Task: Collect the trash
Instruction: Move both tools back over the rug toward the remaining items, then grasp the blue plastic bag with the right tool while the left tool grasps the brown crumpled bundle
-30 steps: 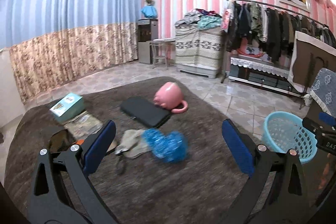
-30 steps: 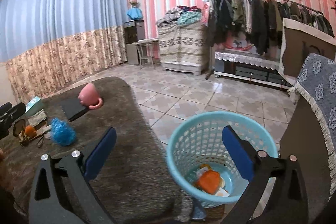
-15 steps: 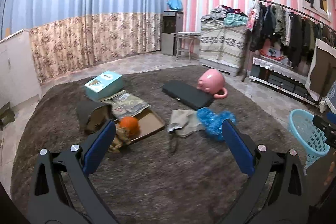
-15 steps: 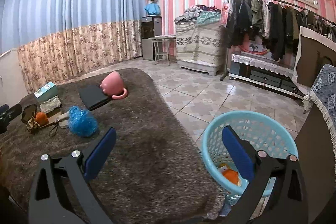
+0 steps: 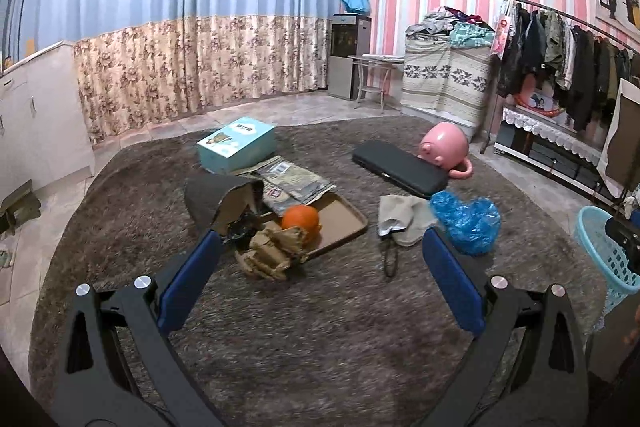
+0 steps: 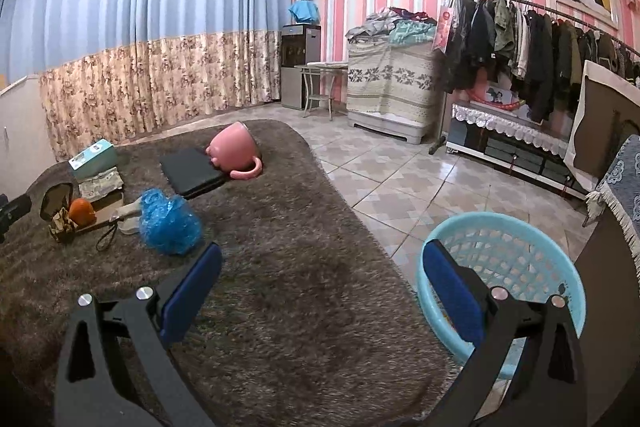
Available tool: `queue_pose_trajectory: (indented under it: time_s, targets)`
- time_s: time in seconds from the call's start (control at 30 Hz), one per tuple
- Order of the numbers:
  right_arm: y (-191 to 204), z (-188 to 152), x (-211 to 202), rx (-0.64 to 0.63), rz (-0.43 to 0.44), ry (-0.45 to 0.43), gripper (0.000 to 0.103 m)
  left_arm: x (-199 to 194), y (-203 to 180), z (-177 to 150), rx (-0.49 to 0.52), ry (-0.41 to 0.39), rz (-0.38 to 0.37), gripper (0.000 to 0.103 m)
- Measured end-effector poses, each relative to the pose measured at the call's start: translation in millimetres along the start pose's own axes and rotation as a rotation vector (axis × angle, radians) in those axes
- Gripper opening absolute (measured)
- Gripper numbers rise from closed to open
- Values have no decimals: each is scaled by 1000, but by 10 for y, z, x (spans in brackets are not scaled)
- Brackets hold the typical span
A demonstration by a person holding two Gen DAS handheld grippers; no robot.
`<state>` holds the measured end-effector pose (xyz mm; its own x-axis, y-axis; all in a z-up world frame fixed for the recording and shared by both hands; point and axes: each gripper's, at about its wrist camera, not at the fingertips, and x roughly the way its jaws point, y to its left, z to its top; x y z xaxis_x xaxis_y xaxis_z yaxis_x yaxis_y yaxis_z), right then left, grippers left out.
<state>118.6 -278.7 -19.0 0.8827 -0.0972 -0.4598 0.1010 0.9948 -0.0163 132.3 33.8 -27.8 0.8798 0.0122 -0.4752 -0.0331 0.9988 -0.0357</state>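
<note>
Trash pickup – both grippers empty, trash on rug.

L view: my left gripper [image 5: 320, 259] jaws wide apart, holding nothing; crumpled brown paper wad [image 5: 268, 257] just ahead at tray [image 5: 340, 223] edge, beside orange [image 5: 301, 218]. Judged light, soft; pinch across its bulk.
R view: my right gripper [image 6: 320, 267] wide apart, empty; blue plastic bag [image 6: 170, 223] on rug [image 6: 300, 287], crinkly, likely slippery; basket [image 6: 500, 227] alongside.
</note>
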Motion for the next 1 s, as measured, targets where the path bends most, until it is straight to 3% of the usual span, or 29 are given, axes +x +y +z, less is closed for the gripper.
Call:
queue_pose_trajectory:
  time_s: [0.33,0.6,0.8,1.0]
  targets:
    - [127,-11,141,-17,11,-13,98,168,144,-64,-14,30,22,98]
    - [304,-67,385,-29,57,35,98,310,185,-178,-1,58,35,98]
    - [559,-72,682,-25,156,101,98,410,362,-205,-44,83,44,98]
    - [1025,8,931,-99,261,126,98,442,502,-166,-48,78,67,98]
